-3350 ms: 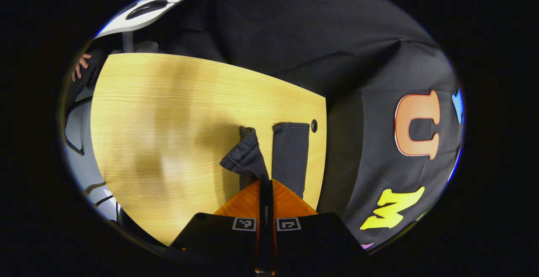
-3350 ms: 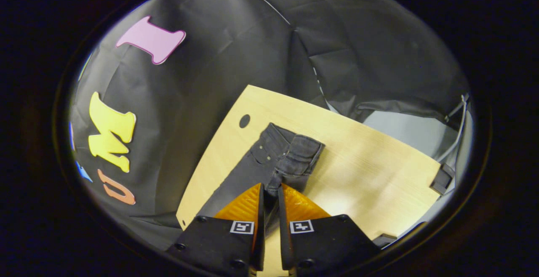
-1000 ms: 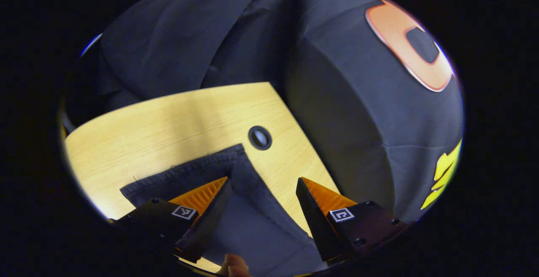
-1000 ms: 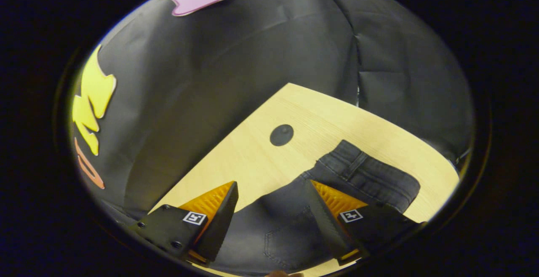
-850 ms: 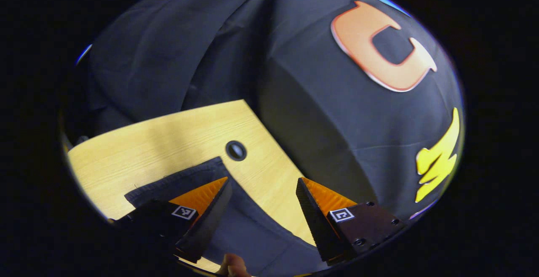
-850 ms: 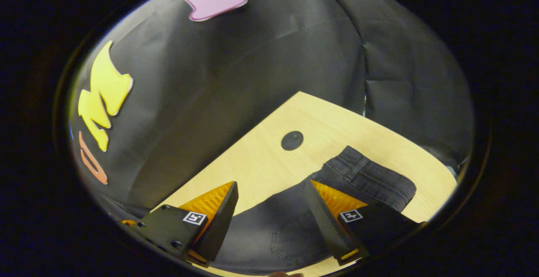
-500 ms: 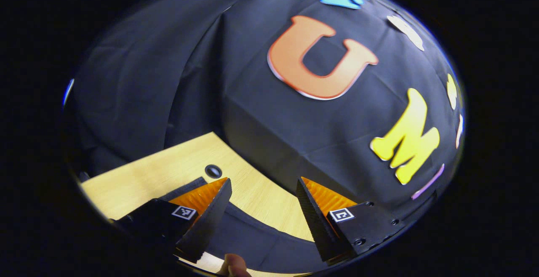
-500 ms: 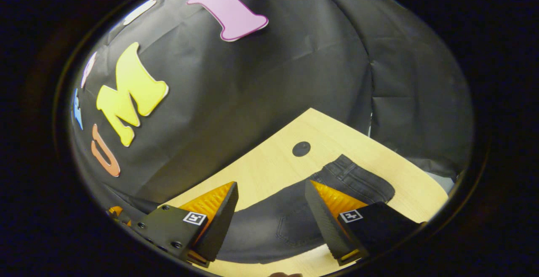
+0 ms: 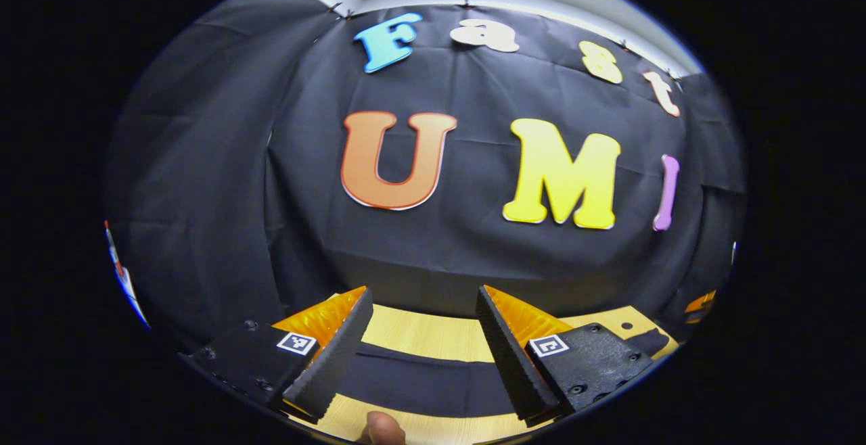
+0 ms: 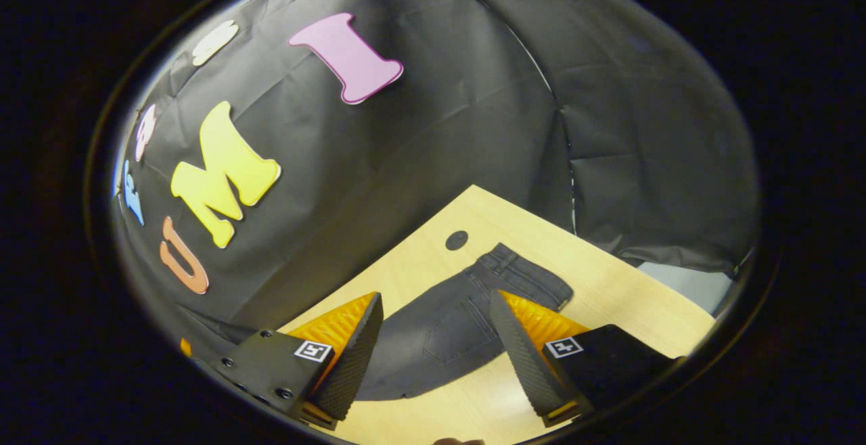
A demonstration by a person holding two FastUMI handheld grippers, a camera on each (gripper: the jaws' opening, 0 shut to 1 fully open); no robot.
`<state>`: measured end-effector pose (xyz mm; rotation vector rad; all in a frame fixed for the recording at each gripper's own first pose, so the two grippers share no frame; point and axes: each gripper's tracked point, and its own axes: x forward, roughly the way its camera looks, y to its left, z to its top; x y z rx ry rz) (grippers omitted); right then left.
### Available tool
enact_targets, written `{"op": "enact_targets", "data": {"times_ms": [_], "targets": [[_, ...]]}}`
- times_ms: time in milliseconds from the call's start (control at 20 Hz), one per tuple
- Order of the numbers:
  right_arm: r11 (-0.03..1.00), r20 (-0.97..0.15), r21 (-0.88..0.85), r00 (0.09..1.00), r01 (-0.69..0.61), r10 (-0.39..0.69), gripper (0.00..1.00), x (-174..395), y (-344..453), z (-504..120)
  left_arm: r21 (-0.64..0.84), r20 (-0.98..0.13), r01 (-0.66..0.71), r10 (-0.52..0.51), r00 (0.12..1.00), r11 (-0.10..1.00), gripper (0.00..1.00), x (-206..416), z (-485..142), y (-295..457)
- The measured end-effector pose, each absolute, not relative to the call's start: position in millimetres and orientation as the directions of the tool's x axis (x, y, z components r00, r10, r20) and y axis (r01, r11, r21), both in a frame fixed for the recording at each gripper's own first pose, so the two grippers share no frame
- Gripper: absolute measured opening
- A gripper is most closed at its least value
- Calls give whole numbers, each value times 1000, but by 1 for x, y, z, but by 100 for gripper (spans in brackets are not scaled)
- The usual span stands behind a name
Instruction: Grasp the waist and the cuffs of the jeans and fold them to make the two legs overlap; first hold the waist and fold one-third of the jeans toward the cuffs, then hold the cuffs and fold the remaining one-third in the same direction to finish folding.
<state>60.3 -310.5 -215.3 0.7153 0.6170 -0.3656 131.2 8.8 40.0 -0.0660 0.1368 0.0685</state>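
In the right gripper view, the jeans are lying flat on the table, in the lower middle of the frame. They are dark grey denim, with the two legs stacked one on the other, so a single leg width is showing. The waist is pointing toward the upper right, with a belt loop and a back pocket showing, just beside a dark round hole in the tabletop. The right gripper is hanging above the jeans with its fingers spread wide apart, holding nothing.

In the left gripper view, the jeans are showing as a dark band running across the bottom of the frame, lying on the table. The left gripper is also standing wide apart and holding nothing, with the band passing behind both fingers. A fingertip of the person is peeking in at the bottom edge.
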Motion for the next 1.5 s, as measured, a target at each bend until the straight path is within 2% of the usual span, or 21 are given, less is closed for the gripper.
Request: {"op": "enact_targets", "data": {"times_ms": [150,300,450,600,700,850,950,1200,1250,1400,1500], "targets": [[724,-630,470,766,505,-126,98,40,-311,-209,-28,-107,-36,33,994,999,98,103,49,-13],[784,-545,462,830,414,-117,98,24,-282,-177,-4,-91,-20,20,996,1000,98,80,59,-36],[867,-478,375,870,329,-123,98,14,-253,-153,18,-103,-12,14,995,1000,98,68,51,-55],[881,-515,370,855,295,-70,98,3,-231,-171,-4,-115,-19,18,993,1000,99,56,50,-58],[804,-609,436,790,405,-68,98,-3,-240,-214,-23,-107,-23,20,994,999,98,51,54,-62],[559,-748,530,662,638,-46,98,-10,-270,-288,-25,-102,-8,5,995,1000,99,41,57,-70],[457,-788,526,614,717,-57,98,3,-292,-322,-25,-112,2,-5,994,1000,98,36,56,-72],[408,-822,504,567,761,-43,98,42,-300,-351,-25,-139,-13,9,990,1000,99,34,51,-60],[377,-835,497,550,781,-39,92,44,-300,-357,-24,-141,-22,19,990,999,99,33,52,-56],[292,-846,501,532,815,-32,92,57,-299,-367,-24,-150,-54,50,987,998,99,34,52,-40],[284,-860,476,508,832,-45,89,52,-303,-375,-36,-162,-75,68,984,997,99,32,49,-31]]}}
